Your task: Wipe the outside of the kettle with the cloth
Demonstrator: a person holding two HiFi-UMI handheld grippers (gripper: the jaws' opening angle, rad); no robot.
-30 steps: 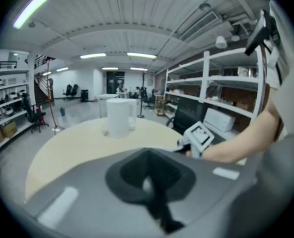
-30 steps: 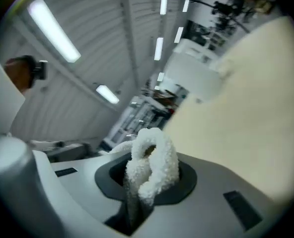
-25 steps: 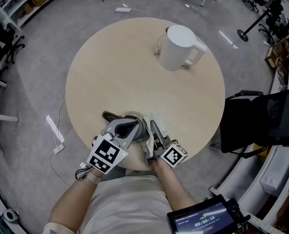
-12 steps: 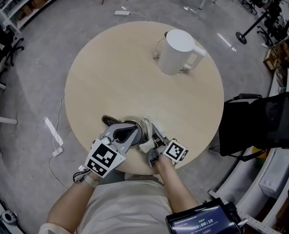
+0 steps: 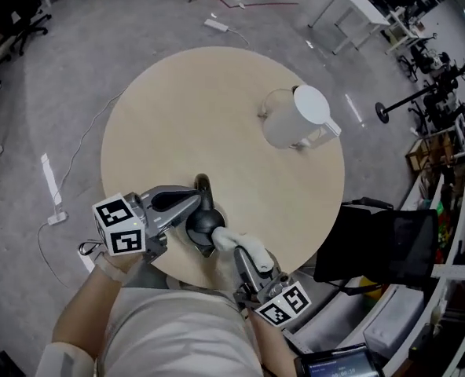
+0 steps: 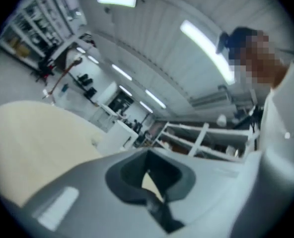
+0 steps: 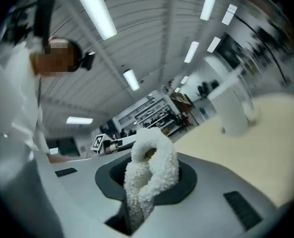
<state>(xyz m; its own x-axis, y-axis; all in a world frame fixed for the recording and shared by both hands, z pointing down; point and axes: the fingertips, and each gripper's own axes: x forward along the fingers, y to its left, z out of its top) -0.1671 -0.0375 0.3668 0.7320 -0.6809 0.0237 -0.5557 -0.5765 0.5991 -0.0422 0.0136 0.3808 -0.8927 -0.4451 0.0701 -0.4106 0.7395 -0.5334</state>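
Currently: cloth (image 7: 152, 167) — soft, light, pliant; pinched as a loop in the right gripper (image 5: 236, 250). Kettle (image 5: 291, 120) — rigid, likely slick, well ahead of both claws; brace by its handle (image 5: 262, 107). Left gripper (image 5: 203, 199) closed, empty.

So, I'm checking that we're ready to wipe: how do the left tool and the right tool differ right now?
The right tool is shut on a looped white fluffy cloth; the left tool looks shut with nothing in it. The left tool sits over the table, while the right tool is at its near edge, closer to the person. Both are well short of the kettle, and neither touches it.
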